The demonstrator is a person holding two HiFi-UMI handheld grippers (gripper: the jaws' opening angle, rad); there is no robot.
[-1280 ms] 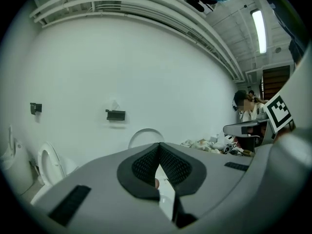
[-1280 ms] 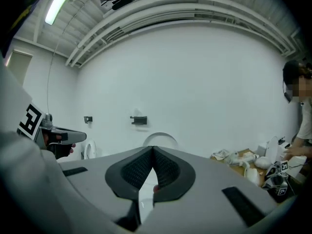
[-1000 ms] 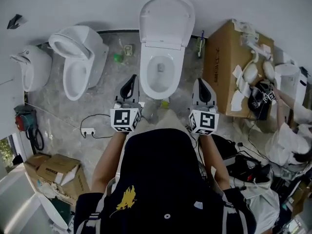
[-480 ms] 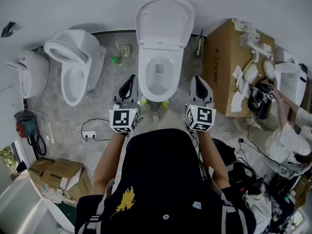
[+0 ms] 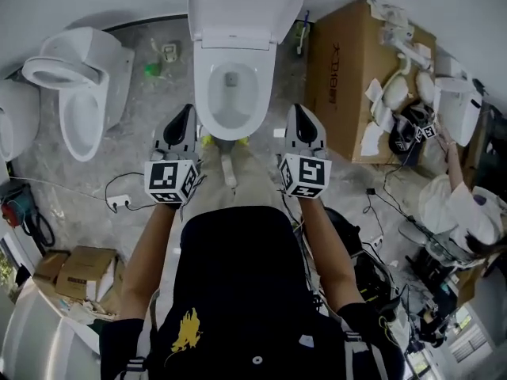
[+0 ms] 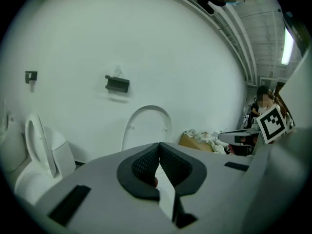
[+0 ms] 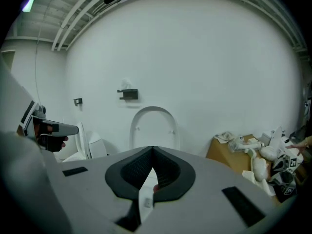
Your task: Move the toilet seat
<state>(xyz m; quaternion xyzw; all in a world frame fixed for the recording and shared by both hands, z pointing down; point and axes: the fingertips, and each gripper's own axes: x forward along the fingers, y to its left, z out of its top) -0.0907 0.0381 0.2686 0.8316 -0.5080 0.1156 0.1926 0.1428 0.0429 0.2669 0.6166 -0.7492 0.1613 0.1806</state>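
Observation:
A white toilet stands against the back wall, its bowl (image 5: 229, 93) uncovered and its seat and lid (image 5: 245, 10) raised upright. My left gripper (image 5: 187, 111) hovers just left of the bowl's front rim, jaws shut with nothing between them. My right gripper (image 5: 299, 111) hovers just right of the rim, also shut and empty. Neither touches the toilet. In the left gripper view the shut jaws (image 6: 159, 146) point at the raised lid (image 6: 146, 126). The right gripper view shows the same lid (image 7: 153, 126) beyond its shut jaws (image 7: 152, 149).
A second toilet (image 5: 75, 93) and another white fixture (image 5: 9, 121) stand to the left. A large cardboard box (image 5: 344, 77) with white parts on top stands right of the bowl. A person (image 5: 463, 212) sits at far right amid cables. A power strip (image 5: 119, 203) and small boxes (image 5: 75, 271) lie on the floor.
Both grippers have dropped lower and moved forward, now flanking the bowl's front rim. The head view has shifted so the toilet sits higher in the picture. Both jaws stay shut.

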